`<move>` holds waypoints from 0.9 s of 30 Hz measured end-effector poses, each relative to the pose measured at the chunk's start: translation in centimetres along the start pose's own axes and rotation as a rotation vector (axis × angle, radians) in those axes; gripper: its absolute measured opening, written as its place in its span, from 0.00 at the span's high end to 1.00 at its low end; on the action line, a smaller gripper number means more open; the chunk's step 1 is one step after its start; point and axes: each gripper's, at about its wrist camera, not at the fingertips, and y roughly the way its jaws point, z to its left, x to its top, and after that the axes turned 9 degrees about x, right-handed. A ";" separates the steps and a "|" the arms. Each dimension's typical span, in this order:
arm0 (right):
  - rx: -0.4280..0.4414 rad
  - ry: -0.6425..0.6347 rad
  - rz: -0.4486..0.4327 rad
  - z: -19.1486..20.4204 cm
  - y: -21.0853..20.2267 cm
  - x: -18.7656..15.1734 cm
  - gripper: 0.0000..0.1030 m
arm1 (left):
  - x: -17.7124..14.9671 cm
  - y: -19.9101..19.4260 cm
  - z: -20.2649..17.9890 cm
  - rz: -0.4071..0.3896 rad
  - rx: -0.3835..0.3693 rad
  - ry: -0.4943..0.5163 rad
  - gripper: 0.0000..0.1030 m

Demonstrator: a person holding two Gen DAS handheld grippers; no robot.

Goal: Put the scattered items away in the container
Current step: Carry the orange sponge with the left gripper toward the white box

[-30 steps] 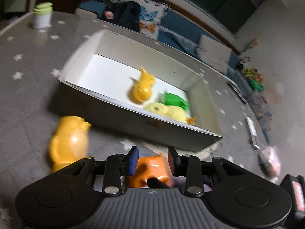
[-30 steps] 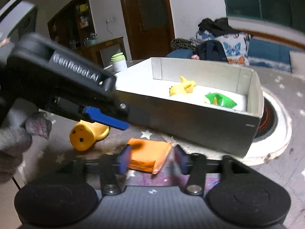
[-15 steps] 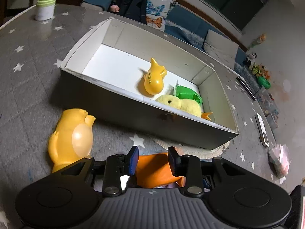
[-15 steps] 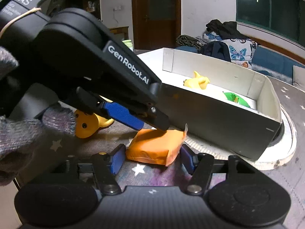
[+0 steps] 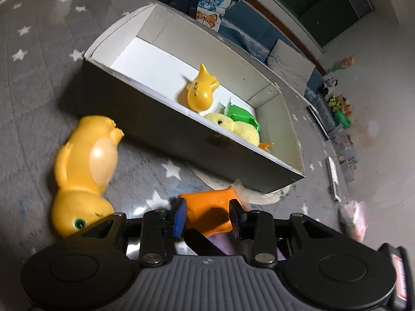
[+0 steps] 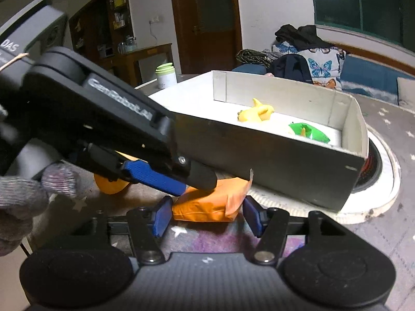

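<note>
An orange packet [image 5: 210,208] [image 6: 211,198] lies on the star-patterned cloth in front of the white box [image 5: 160,127] [image 6: 259,153]. My left gripper [image 5: 207,216] has its blue pads on either side of the packet and grips it. It also shows in the right wrist view [image 6: 166,178]. My right gripper [image 6: 207,216] is open, its jaws flanking the packet without touching. A large yellow duck toy [image 5: 85,171] lies left of the packet. Inside the box are a small yellow toy [image 5: 201,92], a yellow plush [image 5: 238,128] and a green item [image 5: 241,115].
A white jar with a green lid [image 6: 166,75] stands at the table's far edge. A round white ring [image 6: 384,178] lies under the box's right end. A sofa with clothes [image 6: 306,51] is behind the table. A gloved hand [image 6: 23,202] holds the left gripper.
My left gripper came down onto the orange packet and closed on it. My right gripper moved closer to the packet, jaws still open around it.
</note>
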 end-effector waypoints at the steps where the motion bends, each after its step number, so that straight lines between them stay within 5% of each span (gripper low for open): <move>1: 0.001 0.005 0.002 -0.1 0.0 -0.1 0.42 | -0.1 -0.1 0.0 0.001 -0.006 -0.009 0.62; 10: -0.003 -0.023 0.036 -0.3 0.0 -0.6 0.33 | -0.5 0.3 -1.0 -0.010 0.066 0.054 0.63; 20: -0.069 -0.081 0.045 0.7 0.8 -1.0 0.36 | -1.1 0.7 -2.3 -0.013 0.108 0.066 0.62; 27: -0.046 -0.080 0.042 0.3 0.8 -0.9 0.37 | -1.6 1.0 -4.1 0.009 0.133 0.282 0.60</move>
